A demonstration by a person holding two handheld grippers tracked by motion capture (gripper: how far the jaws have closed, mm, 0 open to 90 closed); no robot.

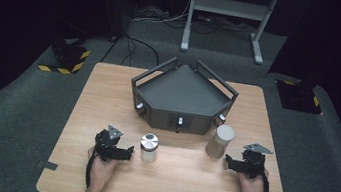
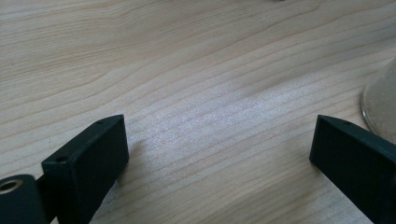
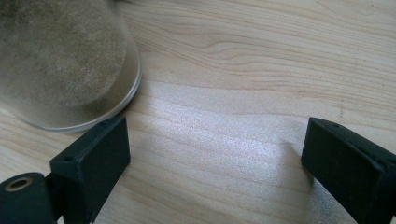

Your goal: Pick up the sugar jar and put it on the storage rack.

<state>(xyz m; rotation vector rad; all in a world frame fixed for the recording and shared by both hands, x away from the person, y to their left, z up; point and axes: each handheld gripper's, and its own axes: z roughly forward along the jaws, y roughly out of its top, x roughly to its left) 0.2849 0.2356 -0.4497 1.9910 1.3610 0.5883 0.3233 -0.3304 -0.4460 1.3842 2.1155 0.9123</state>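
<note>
Jaws stand wide apart on both my grippers, nothing between them but bare wood. My left gripper (image 1: pixel 126 153) rests on the table (image 1: pixel 182 178) just beside the jar with the metal lid (image 1: pixel 149 147), whose base shows near my right-hand jaw. My right gripper (image 1: pixel 228 163) sits near the tall sand-filled cylinder (image 1: pixel 220 141), in front of the dark angular tray (image 1: pixel 182 95).

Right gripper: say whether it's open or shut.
Open. The right gripper has its jaws wide apart over bare table, the jar beside them.
</note>
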